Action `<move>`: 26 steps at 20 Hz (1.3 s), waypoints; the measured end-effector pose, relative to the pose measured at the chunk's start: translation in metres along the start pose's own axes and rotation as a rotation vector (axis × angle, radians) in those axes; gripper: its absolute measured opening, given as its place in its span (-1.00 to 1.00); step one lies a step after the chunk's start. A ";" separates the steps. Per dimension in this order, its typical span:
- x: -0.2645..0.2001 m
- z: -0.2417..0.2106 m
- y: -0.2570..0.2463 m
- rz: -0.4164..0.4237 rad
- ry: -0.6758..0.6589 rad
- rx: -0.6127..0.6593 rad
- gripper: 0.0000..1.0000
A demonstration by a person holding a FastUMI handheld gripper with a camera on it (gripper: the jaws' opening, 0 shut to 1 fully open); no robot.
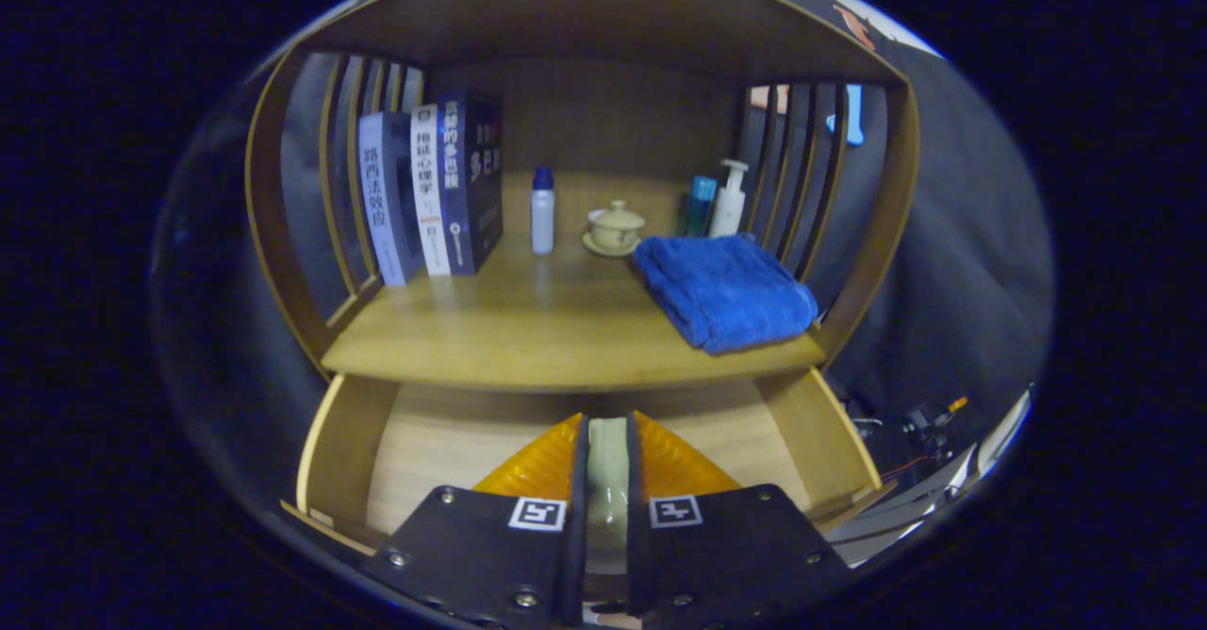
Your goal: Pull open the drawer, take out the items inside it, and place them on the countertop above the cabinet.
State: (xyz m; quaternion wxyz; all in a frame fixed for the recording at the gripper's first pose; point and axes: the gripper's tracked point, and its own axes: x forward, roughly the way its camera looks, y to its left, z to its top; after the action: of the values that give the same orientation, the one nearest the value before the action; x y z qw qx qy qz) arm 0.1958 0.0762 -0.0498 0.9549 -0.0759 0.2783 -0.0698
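Gripper nearly closed, pinching pale ceramic piece above open drawer; at eleven o'clock on countertop, books with Chinese spines, 路西法效应 among them.

Tongs nearly closed, both fingers pressing a pale greenish item held between them, over the open drawer of the wooden cabinet. Item's shape can't be made out. Landmark: tabletop just above the drawer. On it, blue folded towel at the right front; three upright books at the left back; white bottle with blue cap and lidded cup on saucer at the centre back; teal bottle and white pump bottle behind the towel.
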 end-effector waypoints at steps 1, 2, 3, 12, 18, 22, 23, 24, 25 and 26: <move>0.000 0.012 0.001 0.002 -0.024 0.001 -0.64; 0.001 0.023 0.003 0.009 -0.044 0.000 -0.65; 0.003 0.035 0.005 0.016 -0.066 -0.001 -0.65; 0.065 0.082 0.035 0.134 -0.167 0.048 -0.64; 0.108 0.065 0.043 0.152 -0.133 0.037 -0.64; 0.126 0.054 0.052 0.181 -0.107 0.017 -0.64; 0.126 0.058 0.054 0.185 -0.127 0.023 -0.64; 0.130 0.059 0.056 0.192 -0.126 0.027 -0.64; 0.132 0.059 0.056 0.195 -0.125 0.029 -0.65; 0.135 0.062 0.056 0.198 -0.135 0.036 -0.64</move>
State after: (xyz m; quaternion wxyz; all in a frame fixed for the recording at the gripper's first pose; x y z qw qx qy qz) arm 0.3467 0.1139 -0.0787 0.9749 -0.0354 0.2185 0.0251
